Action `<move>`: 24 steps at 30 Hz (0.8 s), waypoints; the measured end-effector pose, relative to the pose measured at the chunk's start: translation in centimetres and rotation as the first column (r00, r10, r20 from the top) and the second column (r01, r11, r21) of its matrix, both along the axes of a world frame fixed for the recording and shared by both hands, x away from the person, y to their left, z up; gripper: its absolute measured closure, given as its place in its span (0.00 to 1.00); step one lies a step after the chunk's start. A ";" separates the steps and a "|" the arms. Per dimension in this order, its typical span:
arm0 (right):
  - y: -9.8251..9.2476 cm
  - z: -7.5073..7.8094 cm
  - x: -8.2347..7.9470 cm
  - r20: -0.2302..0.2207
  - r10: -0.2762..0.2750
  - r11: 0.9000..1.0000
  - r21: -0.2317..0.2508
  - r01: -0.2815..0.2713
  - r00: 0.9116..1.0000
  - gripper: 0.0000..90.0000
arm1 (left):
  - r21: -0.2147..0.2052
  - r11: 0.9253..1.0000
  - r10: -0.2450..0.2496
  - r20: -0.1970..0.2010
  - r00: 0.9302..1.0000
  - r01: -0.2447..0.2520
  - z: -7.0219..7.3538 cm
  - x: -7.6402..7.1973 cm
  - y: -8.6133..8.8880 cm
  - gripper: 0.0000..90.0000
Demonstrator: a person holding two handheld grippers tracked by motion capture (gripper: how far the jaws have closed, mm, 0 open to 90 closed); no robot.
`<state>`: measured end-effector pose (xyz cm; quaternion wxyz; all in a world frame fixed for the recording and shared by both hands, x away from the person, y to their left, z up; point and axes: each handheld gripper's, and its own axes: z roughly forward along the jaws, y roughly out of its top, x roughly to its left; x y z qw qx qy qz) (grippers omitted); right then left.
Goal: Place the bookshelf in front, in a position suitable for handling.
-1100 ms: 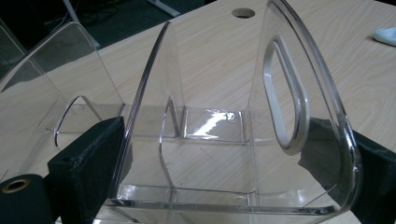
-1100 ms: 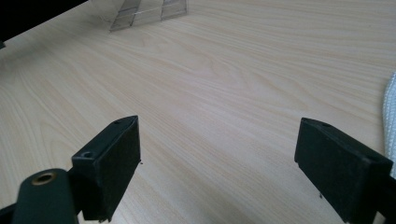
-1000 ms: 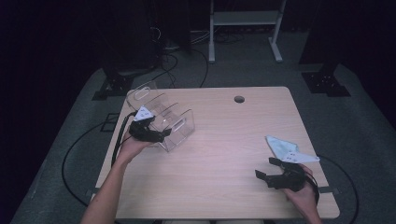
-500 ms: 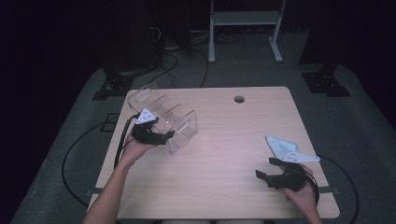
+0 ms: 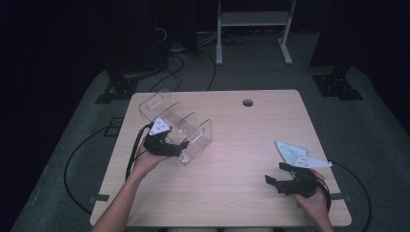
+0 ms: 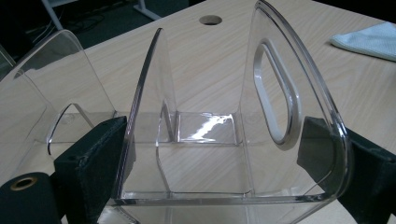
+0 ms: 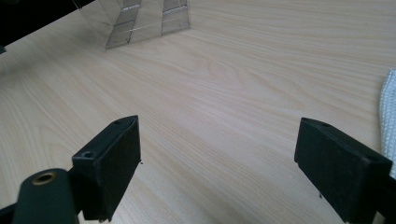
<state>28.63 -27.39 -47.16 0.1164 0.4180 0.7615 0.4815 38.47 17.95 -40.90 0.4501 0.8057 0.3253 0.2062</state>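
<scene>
Clear acrylic rack (image 5: pixel 181 130): task item; I see it on the left half of the wooden table (image 5: pixel 241 193), upright, several curved dividers, one end panel with a handle slot.
High view, left gripper (image 5: pixel 167 145): I have it at the rack's near end, jaws straddling the end compartment; the person's left hand (image 5: pixel 147 159) holds it from below.
High view, right gripper (image 5: pixel 285 181): rests low near the table's right front corner, well apart from the rack, nothing in it.
High view, cloth (image 5: pixel 292 152): pale blue-white, lying just beyond the right gripper.
Left gripper view: rack (image 6: pixel 224 140) sits between my two black jaws, handle-slot panel by the right jaw, a divider by the left; jaws wide, both pressed against the outer walls, so I read it as holding the rack. Cloth (image 6: pixel 369 39) at the far right.
Right gripper view: jaws wide apart, bare table (image 7: pixel 224 93) between them; rack base (image 7: pixel 140 18) far off at top, cloth edge (image 7: pixel 387 112) at the right.
</scene>
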 end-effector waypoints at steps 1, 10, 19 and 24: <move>0.0 0.0 0.0 0.000 0.000 1.000 0.000 0.000 1.000 0.16 | 0.001 1.000 0.000 0.000 1.000 0.000 0.0 -0.2 -0.2 0.08; -0.2 0.0 0.0 0.003 -0.008 1.000 0.005 0.008 1.000 0.16 | 0.001 1.000 0.004 -0.003 1.000 -0.004 0.0 -1.4 -2.0 0.08; -0.3 0.0 0.1 0.001 -0.014 1.000 0.005 0.014 1.000 0.16 | -0.023 1.000 -0.020 0.007 1.000 0.020 -0.3 -2.6 -3.7 0.08; -0.5 -0.1 0.1 -0.002 -0.019 1.000 0.009 0.019 1.000 0.16 | -0.024 1.000 -0.020 0.005 1.000 0.020 -0.3 -3.3 -4.6 0.08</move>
